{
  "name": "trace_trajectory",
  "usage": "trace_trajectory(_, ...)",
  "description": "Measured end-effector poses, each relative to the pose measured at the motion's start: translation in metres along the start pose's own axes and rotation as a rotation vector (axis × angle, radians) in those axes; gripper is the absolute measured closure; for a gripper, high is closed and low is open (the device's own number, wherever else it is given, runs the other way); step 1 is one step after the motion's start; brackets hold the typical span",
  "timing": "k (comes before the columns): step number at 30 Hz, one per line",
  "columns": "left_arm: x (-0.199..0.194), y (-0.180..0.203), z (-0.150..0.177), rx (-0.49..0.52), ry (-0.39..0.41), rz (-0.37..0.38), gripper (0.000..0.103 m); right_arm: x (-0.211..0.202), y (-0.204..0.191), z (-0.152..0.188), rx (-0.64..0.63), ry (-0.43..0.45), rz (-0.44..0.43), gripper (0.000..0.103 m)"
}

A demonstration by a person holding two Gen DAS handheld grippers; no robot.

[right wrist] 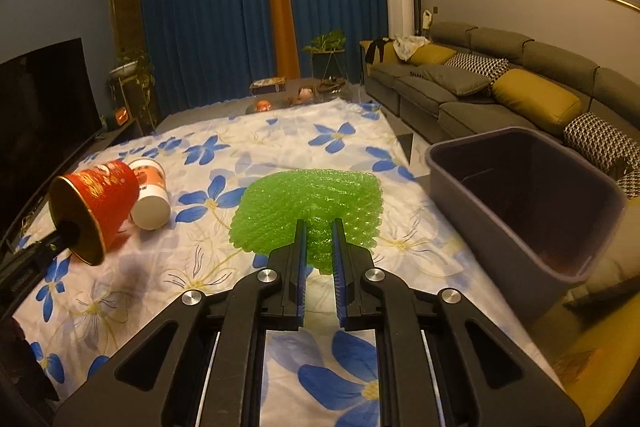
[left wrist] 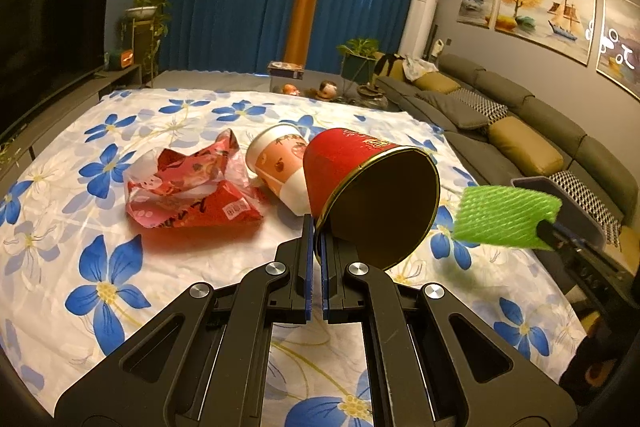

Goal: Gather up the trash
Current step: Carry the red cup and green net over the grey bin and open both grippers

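My left gripper (left wrist: 318, 223) is shut on the rim of a red paper cup (left wrist: 344, 163), held tilted above the floral cloth (left wrist: 100, 267) with its mouth towards the camera. Behind it a white and orange paper cup (left wrist: 280, 163) lies on its side, and a crumpled red wrapper bag (left wrist: 188, 183) rests to its left. My right gripper (right wrist: 320, 227) is shut on a green foam net (right wrist: 308, 199), lifted off the cloth. The right wrist view shows the red cup (right wrist: 106, 193) at the left, held by the left gripper (right wrist: 68, 233).
A grey plastic bin (right wrist: 520, 151) stands by the table's right edge, its opening facing up. Beyond it runs a grey sofa (right wrist: 500, 79) with cushions. A dark television (left wrist: 48, 39) is on the left. The cloth ends at the far edge near potted plants (left wrist: 360, 59).
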State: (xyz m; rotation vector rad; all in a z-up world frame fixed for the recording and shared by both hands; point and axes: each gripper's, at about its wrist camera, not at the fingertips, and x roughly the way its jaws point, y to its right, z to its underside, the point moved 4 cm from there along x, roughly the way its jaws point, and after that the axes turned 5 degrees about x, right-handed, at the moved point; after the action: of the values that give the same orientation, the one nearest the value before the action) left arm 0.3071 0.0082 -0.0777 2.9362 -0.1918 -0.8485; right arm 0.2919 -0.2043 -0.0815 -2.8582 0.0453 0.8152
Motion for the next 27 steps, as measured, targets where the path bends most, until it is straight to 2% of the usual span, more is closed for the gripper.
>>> trace_trajectory(6, -0.004, 0.013, -0.002, 0.02, 0.0, 0.01, 0.101, -0.016, 0.011, -0.007, 0.008, 0.033, -0.003, 0.09)
trace_trajectory(15, -0.015, 0.053, -0.007, 0.051, 0.0, 0.066, 0.101, -0.034, 0.039, -0.013, 0.035, 0.076, 0.01, 0.09)
trace_trajectory(21, -0.015, 0.098, -0.015, 0.104, 0.003, 0.13, 0.101, -0.044, 0.069, -0.017, 0.064, 0.104, 0.046, 0.09)
trace_trajectory(27, -0.014, 0.16, -0.027, 0.169, 0.025, 0.214, 0.101, -0.049, 0.106, -0.021, 0.099, 0.13, 0.105, 0.09)
